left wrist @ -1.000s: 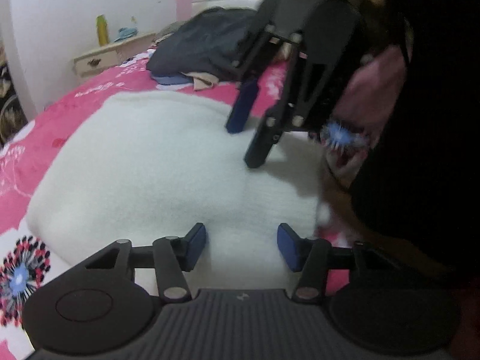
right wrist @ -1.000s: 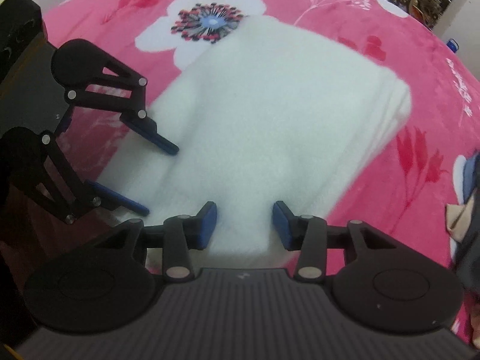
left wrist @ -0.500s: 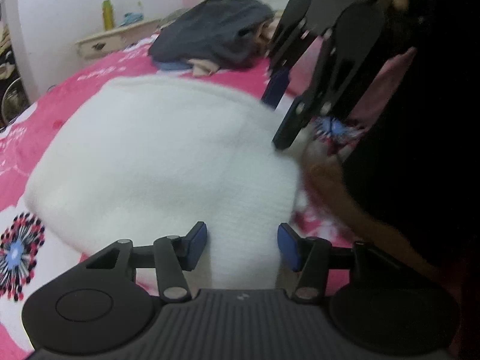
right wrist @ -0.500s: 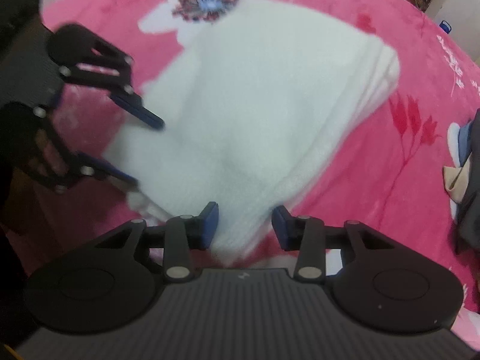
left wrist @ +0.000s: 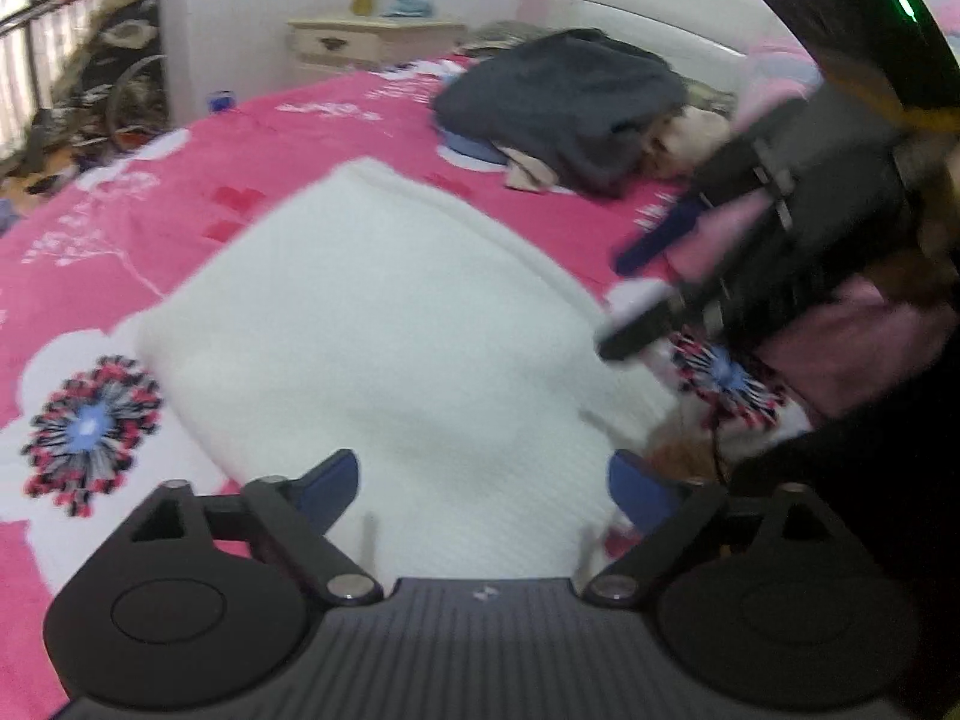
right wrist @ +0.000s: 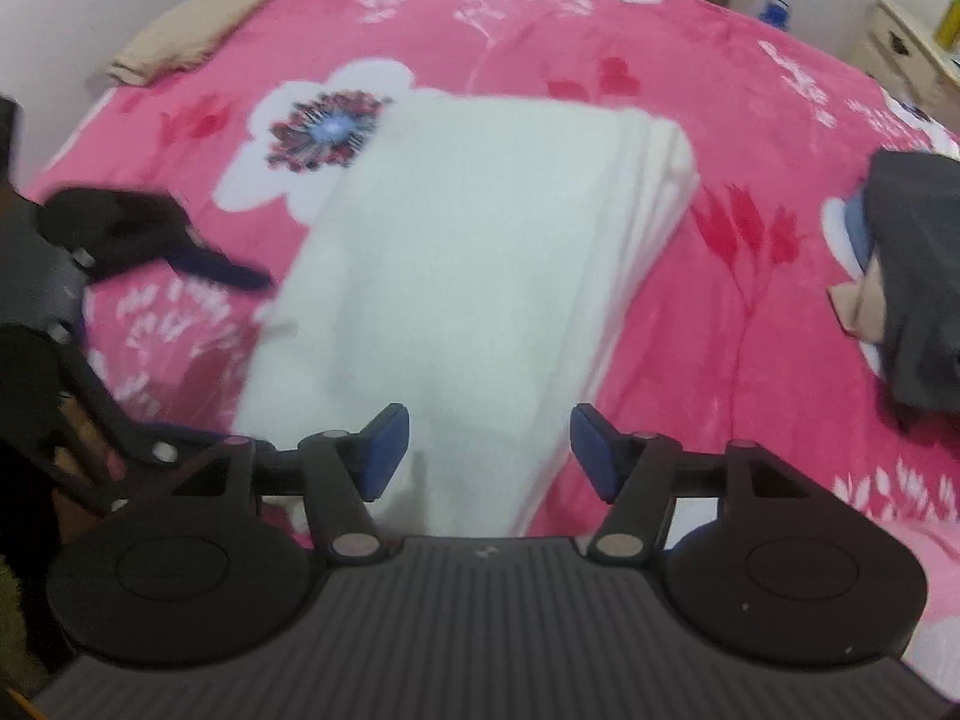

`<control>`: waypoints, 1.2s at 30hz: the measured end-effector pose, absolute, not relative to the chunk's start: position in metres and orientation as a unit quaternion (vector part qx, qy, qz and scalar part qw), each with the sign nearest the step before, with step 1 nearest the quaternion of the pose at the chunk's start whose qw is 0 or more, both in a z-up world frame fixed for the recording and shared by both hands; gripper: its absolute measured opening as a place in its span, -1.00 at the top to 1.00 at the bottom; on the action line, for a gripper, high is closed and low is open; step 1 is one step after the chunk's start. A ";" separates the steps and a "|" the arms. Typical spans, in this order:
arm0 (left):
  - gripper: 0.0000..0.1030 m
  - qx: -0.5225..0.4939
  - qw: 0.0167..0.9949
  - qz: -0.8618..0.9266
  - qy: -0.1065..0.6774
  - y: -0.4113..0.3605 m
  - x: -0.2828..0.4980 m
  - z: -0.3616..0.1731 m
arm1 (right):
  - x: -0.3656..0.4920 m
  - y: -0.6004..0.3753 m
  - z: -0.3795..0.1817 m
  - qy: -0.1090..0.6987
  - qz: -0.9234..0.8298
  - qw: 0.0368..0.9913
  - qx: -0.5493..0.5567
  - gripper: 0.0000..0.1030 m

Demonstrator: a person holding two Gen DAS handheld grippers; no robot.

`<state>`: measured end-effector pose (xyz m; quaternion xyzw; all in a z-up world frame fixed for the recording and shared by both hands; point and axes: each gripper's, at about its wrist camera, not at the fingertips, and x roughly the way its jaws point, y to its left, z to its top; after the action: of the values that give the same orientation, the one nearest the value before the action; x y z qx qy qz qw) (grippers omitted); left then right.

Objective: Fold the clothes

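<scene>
A white knitted garment lies folded into a thick rectangle on the pink flowered bedspread; the right wrist view shows its stacked layers along the right edge. My left gripper hovers open above the garment's near end with nothing between its blue pads. My right gripper is open too, above the garment's near edge. In the left wrist view the right gripper hangs raised at the garment's right side. The left gripper's finger shows at the left of the right wrist view.
A heap of dark clothes lies further up the bed, also visible as dark clothes at the right. A beige folded item sits at the bed's far corner. A cream nightstand with a yellow bottle stands by the wall.
Both grippers have drawn back and lifted off the white garment, and their jaws have opened wider. The garment now lies flat as a folded rectangle.
</scene>
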<state>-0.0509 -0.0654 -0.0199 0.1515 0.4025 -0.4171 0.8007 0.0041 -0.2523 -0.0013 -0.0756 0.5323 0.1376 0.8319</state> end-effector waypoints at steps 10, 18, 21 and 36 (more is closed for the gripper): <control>-0.88 0.142 0.817 -0.335 0.448 -0.069 -0.056 -0.017 | -0.019 -0.263 -0.006 0.554 0.097 0.823 -0.075 -0.37; -0.88 0.137 0.837 -0.255 0.464 -0.065 -0.055 -0.014 | -0.027 -0.257 -0.006 0.558 0.122 0.817 -0.073 -0.52; -0.88 0.136 0.843 -0.225 0.469 -0.063 -0.055 -0.013 | -0.029 -0.255 -0.006 0.561 0.128 0.815 -0.073 -0.53; -0.88 0.175 0.834 -0.181 0.490 -0.069 -0.063 -0.020 | -0.031 -0.252 -0.008 0.569 0.136 0.808 -0.073 -0.54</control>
<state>-0.0631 -0.0694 -0.0199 0.1752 0.4905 -0.1815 0.8342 -0.0306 -0.2519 -0.0079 -0.0732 0.5689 0.1355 0.8078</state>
